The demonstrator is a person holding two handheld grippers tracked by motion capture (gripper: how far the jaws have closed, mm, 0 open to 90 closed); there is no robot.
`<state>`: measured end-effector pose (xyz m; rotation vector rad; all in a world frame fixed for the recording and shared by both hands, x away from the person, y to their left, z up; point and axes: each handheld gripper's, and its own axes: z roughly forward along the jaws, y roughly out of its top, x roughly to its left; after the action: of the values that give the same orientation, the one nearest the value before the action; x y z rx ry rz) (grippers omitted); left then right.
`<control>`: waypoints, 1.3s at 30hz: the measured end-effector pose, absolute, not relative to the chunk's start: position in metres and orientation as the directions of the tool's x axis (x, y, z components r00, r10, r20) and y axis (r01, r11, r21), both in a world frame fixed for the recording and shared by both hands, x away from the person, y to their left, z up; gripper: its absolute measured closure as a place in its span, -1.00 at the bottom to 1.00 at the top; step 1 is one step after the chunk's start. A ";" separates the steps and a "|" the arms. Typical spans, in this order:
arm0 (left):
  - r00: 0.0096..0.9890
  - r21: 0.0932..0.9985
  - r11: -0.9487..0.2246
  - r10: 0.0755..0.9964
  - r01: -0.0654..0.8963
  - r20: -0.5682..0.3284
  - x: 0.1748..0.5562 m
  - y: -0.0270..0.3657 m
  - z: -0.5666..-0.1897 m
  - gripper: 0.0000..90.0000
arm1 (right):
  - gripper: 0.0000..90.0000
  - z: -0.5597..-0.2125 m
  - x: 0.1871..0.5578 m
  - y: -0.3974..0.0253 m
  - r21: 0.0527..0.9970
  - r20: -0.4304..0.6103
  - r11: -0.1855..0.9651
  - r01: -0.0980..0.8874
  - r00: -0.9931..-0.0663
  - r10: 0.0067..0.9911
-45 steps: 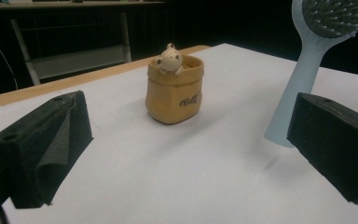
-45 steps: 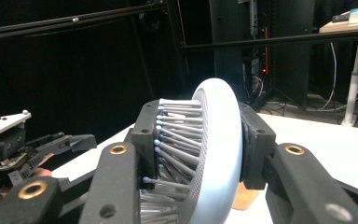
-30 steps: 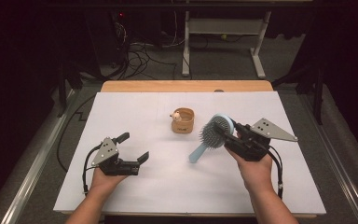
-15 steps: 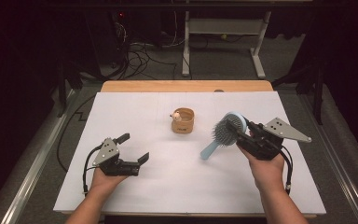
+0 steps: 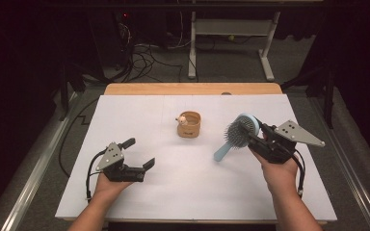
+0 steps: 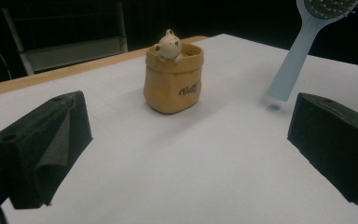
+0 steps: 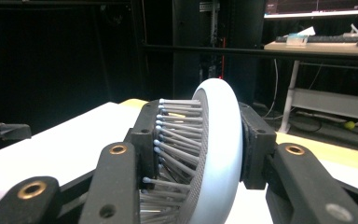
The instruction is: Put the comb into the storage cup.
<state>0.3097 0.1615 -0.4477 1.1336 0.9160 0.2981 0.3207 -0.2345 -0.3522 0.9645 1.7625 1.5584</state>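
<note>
High view, right gripper (image 5: 256, 138) clamping hairbrush (image 5: 238, 133); left gripper (image 5: 138, 154) spread

Both grippers, the left one (image 5: 138, 153) and the right one (image 5: 255, 135), are black with thick blocky jaws, a grey three-cornered plate behind the fingers, brass-ringed holes near the fingers, and a black cable trailing behind.

- Tan pouch-shaped holder (image 6: 173, 79): one short dark script word on its front wall; the letters are too blurred to read with certainty.
- No other text, number or sign is legible.
</note>
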 end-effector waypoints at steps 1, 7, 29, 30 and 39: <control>0.614 0.871 0.433 0.629 0.232 -0.476 0.310 0.162 -0.448 -0.98 | 0.33 -0.352 0.321 -0.234 0.990 0.030 0.055 0.133 -0.563 0.826; 0.615 0.874 0.430 0.633 0.227 -0.471 0.310 0.163 -0.448 -0.98 | 0.33 -0.350 0.322 -0.234 0.991 0.012 0.064 0.116 -0.560 0.828; 0.621 0.873 0.427 0.626 0.234 -0.472 0.309 0.162 -0.450 -0.98 | 0.32 -0.336 0.332 -0.211 0.997 -0.005 0.050 0.062 -0.579 0.815; 0.619 0.872 0.428 0.626 0.237 -0.475 0.309 0.161 -0.450 -0.98 | 0.32 -0.335 0.333 -0.210 0.997 -0.005 0.049 0.060 -0.580 0.815; 0.632 0.878 0.420 0.622 0.228 -0.462 0.308 0.160 -0.450 -0.98 | 0.32 -0.323 0.337 -0.202 0.999 -0.009 0.034 0.031 -0.587 0.810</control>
<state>0.3078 0.1601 -0.4499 1.1459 0.8948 0.2932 0.3367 -0.2022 -0.3235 0.8574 1.6989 1.6155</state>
